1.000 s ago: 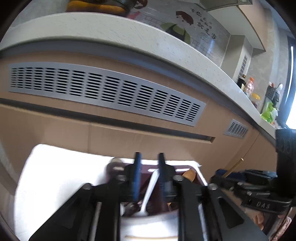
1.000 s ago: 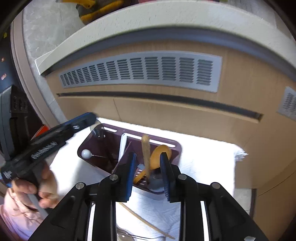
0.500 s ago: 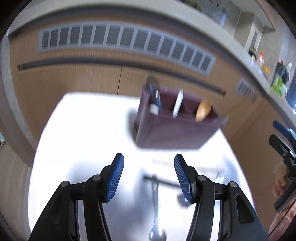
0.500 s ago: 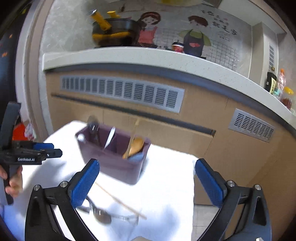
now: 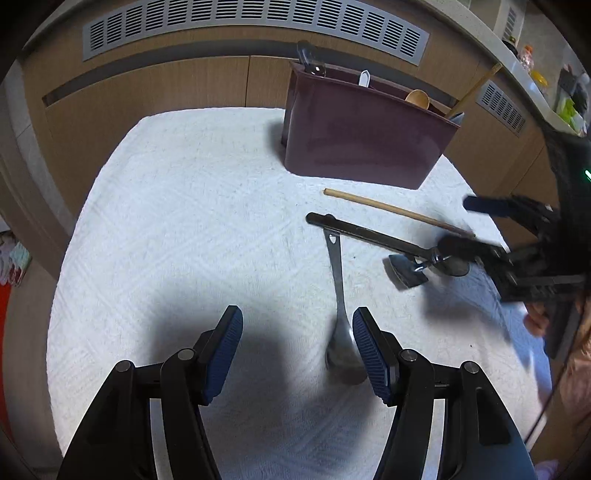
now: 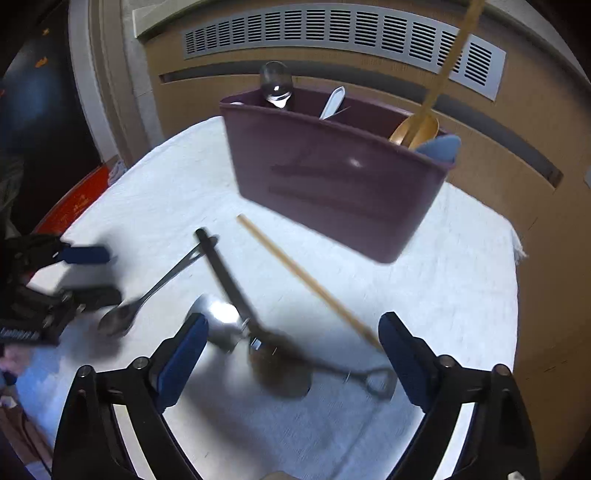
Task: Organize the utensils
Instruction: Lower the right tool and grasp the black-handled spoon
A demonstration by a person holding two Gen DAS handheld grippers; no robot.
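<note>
A maroon utensil holder point(image 5: 365, 144) point(image 6: 332, 177) stands at the back of a white towel point(image 5: 184, 229) and holds several utensils, among them a wooden spoon point(image 6: 415, 129). On the towel lie a metal spoon point(image 5: 338, 295) point(image 6: 147, 295), a black-handled tool point(image 5: 369, 234) point(image 6: 229, 280) and a wooden chopstick point(image 5: 395, 212) point(image 6: 306, 280). My left gripper point(image 5: 297, 354) is open and empty, its right pad beside the spoon's bowl. My right gripper point(image 6: 291, 354) is open wide and empty, low over the black tool's head.
Wooden cabinet fronts with grey vent grilles point(image 5: 258, 18) point(image 6: 343, 33) stand behind the towel. The towel's right edge point(image 6: 513, 236) drops off near the cabinets. A red object point(image 6: 74, 199) lies at the left beyond the towel.
Both grippers have let go of utensils in the holder, opened, and pulled back and down to the loose utensils on the towel.
</note>
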